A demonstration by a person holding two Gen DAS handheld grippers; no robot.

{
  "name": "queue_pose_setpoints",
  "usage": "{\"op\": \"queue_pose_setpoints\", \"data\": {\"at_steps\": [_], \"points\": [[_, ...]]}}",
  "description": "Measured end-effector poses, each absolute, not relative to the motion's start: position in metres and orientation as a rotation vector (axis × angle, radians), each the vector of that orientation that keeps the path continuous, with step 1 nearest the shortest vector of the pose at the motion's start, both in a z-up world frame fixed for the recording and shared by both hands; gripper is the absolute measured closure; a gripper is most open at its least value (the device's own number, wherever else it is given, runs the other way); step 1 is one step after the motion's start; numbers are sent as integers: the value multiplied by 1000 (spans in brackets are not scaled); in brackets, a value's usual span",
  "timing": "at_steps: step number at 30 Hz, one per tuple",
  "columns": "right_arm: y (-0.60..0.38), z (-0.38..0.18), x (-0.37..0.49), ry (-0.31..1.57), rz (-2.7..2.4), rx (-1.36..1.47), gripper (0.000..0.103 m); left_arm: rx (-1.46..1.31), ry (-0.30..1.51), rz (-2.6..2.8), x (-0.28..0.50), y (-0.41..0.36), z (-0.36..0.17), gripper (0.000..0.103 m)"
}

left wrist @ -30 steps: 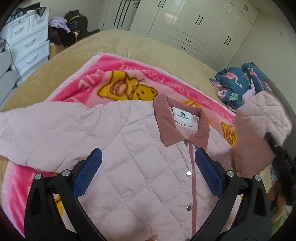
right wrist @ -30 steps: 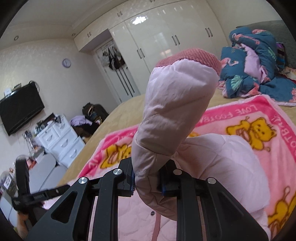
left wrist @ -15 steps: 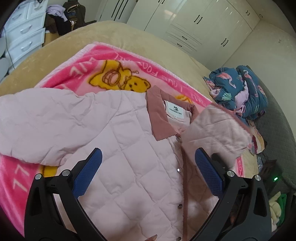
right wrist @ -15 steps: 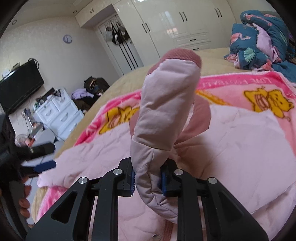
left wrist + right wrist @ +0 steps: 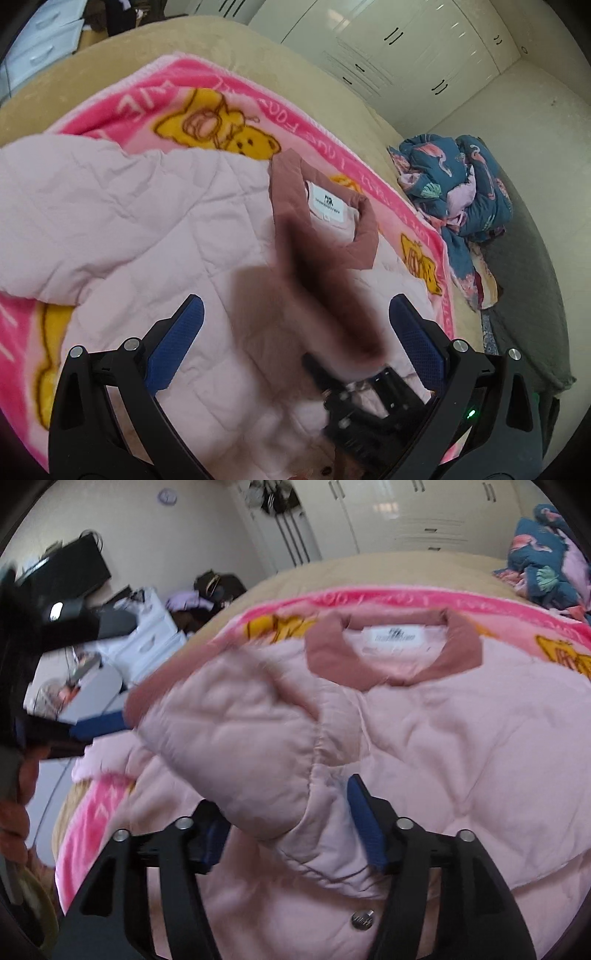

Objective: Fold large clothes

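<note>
One second has been enough to bring the jacket's sleeve across its body.

Left wrist view: the left claw (image 5: pixel 295 332) hangs wide open and empty above the pink quilted jacket (image 5: pixel 147 229), which lies spread on the pink bear blanket (image 5: pixel 207 99) over the bed (image 5: pixel 184 44). A second ago the sleeve was held up far off to the right of this claw; now a blurred sleeve (image 5: pixel 325 306) with its dark pink cuff lies straight ahead between the two blue pads, and the right claw (image 5: pixel 354 402) shows just below it, close in front of the camera. The collar (image 5: pixel 288 199) with its white label sits beyond the pads.

Right wrist view: half a second ago the right claw (image 5: pixel 291 834) was clamped on the sleeve and held it upright. Now its blue pads stand apart with the sleeve (image 5: pixel 236 738) slumped loosely between and ahead of them, tipped to the left, so the grip looks freed or nearly so; blur keeps me from saying whether any cloth is pinched. The collar (image 5: pixel 391 664) lies ahead and a snap button (image 5: pixel 362 920) right under the claw.

My reading: the first sleeve fold is being laid down over the chest. The other sleeve (image 5: pixel 48 206), ahead and to the left of the left claw, is not yet folded.
</note>
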State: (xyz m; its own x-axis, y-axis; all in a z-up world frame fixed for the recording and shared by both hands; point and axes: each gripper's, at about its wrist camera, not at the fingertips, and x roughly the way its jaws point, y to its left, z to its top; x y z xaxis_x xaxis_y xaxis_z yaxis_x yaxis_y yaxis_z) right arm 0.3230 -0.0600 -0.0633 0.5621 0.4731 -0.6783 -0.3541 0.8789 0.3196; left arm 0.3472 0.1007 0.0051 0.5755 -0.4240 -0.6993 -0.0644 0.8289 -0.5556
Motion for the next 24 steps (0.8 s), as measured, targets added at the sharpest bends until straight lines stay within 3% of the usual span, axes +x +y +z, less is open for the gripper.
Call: {"op": "queue_pose_setpoints", "data": {"at_steps": [6, 24], "points": [[-70, -59, 304, 872, 535, 189, 14, -615, 1005, -240, 350, 101, -14, 9], [-193, -16, 282, 757, 329, 280, 14, -619, 1157, -218, 345, 75, -77, 9]]}}
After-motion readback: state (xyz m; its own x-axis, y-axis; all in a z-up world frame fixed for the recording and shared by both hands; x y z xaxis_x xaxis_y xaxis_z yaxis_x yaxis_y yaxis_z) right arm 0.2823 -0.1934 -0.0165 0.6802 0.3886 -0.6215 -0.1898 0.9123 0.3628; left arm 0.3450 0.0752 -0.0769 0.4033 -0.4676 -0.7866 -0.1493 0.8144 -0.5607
